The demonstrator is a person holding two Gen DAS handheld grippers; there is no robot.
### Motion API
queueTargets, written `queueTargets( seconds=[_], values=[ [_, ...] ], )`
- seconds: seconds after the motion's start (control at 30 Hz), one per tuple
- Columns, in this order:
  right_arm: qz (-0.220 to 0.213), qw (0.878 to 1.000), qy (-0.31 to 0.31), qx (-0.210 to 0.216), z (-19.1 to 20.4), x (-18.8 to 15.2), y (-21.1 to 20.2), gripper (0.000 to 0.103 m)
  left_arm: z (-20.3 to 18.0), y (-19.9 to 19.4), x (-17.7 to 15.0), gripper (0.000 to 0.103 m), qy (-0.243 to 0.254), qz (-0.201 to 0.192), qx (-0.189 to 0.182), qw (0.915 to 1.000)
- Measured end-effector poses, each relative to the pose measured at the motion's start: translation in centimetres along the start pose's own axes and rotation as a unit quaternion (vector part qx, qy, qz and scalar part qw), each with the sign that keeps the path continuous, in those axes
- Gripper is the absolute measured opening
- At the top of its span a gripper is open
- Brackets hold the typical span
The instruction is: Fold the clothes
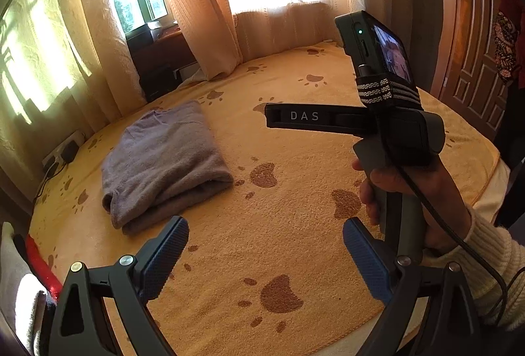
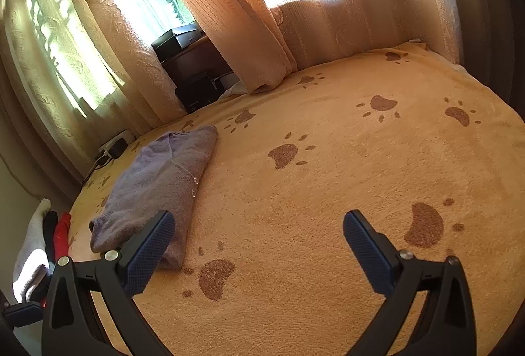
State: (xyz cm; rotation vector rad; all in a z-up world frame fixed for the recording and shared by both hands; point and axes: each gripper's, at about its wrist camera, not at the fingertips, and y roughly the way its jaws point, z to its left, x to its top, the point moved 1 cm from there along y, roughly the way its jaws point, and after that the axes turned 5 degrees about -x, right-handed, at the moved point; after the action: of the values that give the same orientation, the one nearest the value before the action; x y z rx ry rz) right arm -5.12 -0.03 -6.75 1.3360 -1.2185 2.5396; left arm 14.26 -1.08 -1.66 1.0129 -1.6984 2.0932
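Observation:
A lavender sweater (image 1: 164, 162) lies folded into a thick rectangle on the left part of the orange paw-print blanket (image 1: 295, 224). My left gripper (image 1: 265, 257) hovers open above the blanket, just in front and to the right of the sweater, holding nothing. In the left wrist view a hand (image 1: 423, 188) in a cream sleeve holds my right gripper (image 1: 272, 116) side-on, pointing left, above the blanket to the right of the sweater. In the right wrist view the right gripper (image 2: 259, 251) is open and empty, its left finger overlapping the near end of the sweater (image 2: 157, 188).
Curtains (image 1: 203, 11) and a bright window back the bed. A dark bedside cabinet (image 1: 157, 60) stands at the far left corner, with a power strip (image 1: 62, 152) by the wall. White, black and red clothes (image 2: 49, 234) are piled off the left edge. A wooden door (image 1: 472, 60) is at right.

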Motion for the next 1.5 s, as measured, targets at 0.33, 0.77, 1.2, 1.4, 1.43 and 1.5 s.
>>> queueTargets(
  seconds=[0.33, 0.77, 1.2, 1.4, 1.43, 1.5],
  values=[
    [-0.002, 1.000, -0.011, -0.006, 0.4, -0.2, 0.0, 0.103, 0.3, -0.1, -0.1, 0.097, -0.003, -0.002, 0.008, 1.0000],
    [-0.004, 1.000, -0.017, -0.011, 0.5, -0.3, -0.1, 0.103, 0.5, 0.1, -0.3, 0.097, -0.005, 0.001, 0.016, 0.9999],
    [-0.091, 0.984, -0.085, -0.128, 1.8, 0.5, -2.8, 0.103, 3.3, 0.4, -0.7, 0.097, -0.049, 0.005, 0.033, 0.9982],
    [-0.139, 0.967, -0.131, -0.172, 3.0, 0.4, -4.2, 0.103, 3.3, 0.6, -0.7, 0.097, -0.049, 0.008, 0.036, 0.9981],
    [-0.146, 0.963, -0.138, -0.180, 3.2, 0.3, -4.4, 0.103, 3.2, 0.6, -0.7, 0.097, -0.049, 0.008, 0.035, 0.9982],
    [-0.157, 0.959, -0.145, -0.188, 3.4, 0.3, -4.7, 0.103, 3.1, 0.5, -0.7, 0.097, -0.048, 0.007, 0.034, 0.9983]
  ],
)
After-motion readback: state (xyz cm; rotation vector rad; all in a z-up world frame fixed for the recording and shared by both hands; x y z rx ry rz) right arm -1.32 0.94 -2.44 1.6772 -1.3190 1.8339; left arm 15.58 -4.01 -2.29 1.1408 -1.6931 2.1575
